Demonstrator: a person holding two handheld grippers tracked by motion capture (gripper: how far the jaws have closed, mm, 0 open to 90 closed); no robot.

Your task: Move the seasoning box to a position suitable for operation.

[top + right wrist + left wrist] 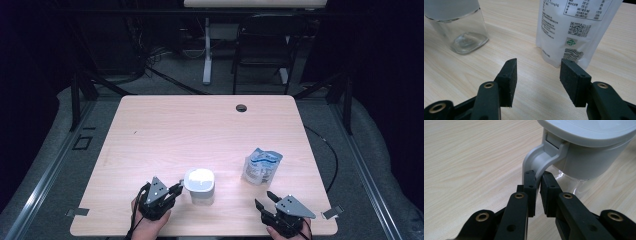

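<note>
A clear jar (200,186) with a grey lid (586,128) stands near the table's front edge, and its glass body (459,27) is empty. A grey clasp (541,157) hangs down from the lid's side. My left gripper (177,189) is at the jar's left, and in the left gripper view my left gripper (537,176) is shut on that clasp's lower end. A white printed pouch (262,166) stands upright to the right of the jar. Just short of the pouch (574,27), my right gripper (537,67) is open with nothing between its pads; my right gripper (264,198) points at it from the front edge.
The wooden table (200,130) has a small round cable hole (241,107) near its far edge. Beyond the table stand a dark chair (262,45) and a white desk leg (207,55). Grey floor lies on both sides.
</note>
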